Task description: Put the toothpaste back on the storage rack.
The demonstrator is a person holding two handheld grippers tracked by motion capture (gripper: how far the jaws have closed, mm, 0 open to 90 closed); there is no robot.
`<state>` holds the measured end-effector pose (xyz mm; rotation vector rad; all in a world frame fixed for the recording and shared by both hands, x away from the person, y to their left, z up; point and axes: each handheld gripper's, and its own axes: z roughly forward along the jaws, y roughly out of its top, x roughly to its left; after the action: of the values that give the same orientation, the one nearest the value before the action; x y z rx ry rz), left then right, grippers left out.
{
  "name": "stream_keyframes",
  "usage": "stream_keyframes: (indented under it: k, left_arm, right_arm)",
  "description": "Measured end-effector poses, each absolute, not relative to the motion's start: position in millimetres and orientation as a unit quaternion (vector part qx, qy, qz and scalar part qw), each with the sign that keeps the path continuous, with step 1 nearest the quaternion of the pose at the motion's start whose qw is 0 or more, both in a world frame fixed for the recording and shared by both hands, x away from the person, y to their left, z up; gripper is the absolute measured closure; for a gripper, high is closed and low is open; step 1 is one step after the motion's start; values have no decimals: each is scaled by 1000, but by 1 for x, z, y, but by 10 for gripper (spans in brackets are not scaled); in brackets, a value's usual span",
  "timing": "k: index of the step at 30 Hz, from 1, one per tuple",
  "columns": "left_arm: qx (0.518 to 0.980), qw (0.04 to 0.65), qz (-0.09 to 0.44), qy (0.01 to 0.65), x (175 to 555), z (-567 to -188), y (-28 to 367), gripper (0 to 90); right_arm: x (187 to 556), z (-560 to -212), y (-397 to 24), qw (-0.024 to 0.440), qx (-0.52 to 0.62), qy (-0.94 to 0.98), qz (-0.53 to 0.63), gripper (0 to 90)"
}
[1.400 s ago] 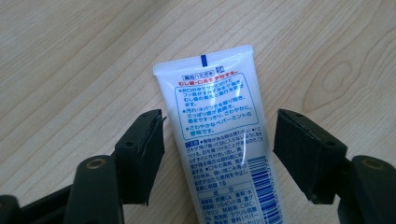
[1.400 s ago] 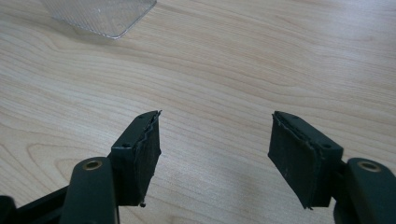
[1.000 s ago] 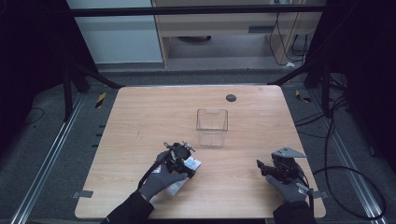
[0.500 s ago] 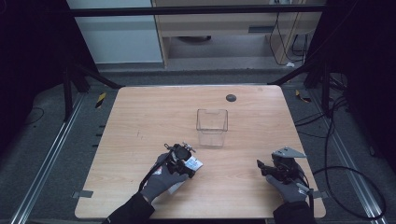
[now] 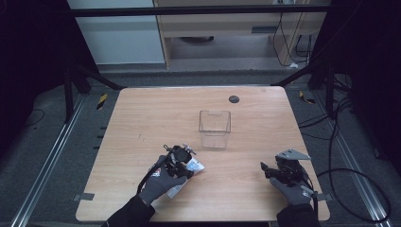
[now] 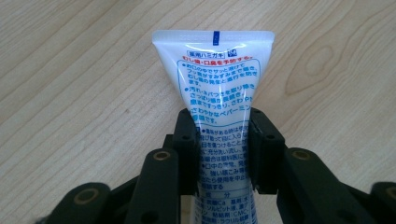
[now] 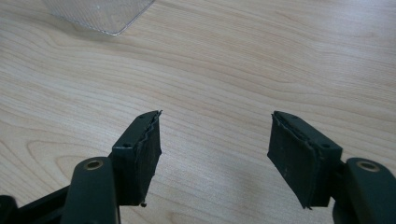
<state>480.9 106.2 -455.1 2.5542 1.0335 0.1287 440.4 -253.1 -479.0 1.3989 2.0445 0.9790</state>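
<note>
A white toothpaste tube [image 6: 215, 88] with blue and red print is held above the wood table, its flat crimped end pointing away. My left gripper [image 6: 223, 140] is shut on the tube's middle. In the high view the left gripper [image 5: 182, 163] sits at the table's front left of centre, with the tube [image 5: 195, 166] poking out to its right. A clear plastic box [image 5: 214, 128] stands upright just beyond it. My right gripper [image 7: 215, 140] hangs open over bare wood, nothing between its jaws; in the high view the right gripper [image 5: 267, 169] is at the front right.
A small dark round disc [image 5: 233, 99] lies near the table's far edge. The clear box's corner [image 7: 100, 14] shows at the upper left of the right gripper view. Cables trail off the table's right side. Bare wood table [image 5: 142, 118] lies to the left.
The left gripper with the tube has shifted slightly; the right gripper has stayed put.
</note>
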Motion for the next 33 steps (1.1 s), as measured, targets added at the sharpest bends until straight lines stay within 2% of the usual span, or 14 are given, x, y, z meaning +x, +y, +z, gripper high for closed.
stream_keyframes:
  k: [7,14,24,33]
  left_arm:
    - [902,219,45,368,477,-444,116,718]
    - [885,271,68,373,471,-416,134,724]
    - [842,352,135,385,469,-380,151,724]
    - [799,406,184,404,489,-361,149,723]
  right_arm:
    - [440,-479,-253,234,512,745,357,342]
    - [440,-479,-253,234,513,744,357,342]
    - [440,-479,-253,245,515,738,361,334]
    - [441,-480,-252,244,514,740,360,332]
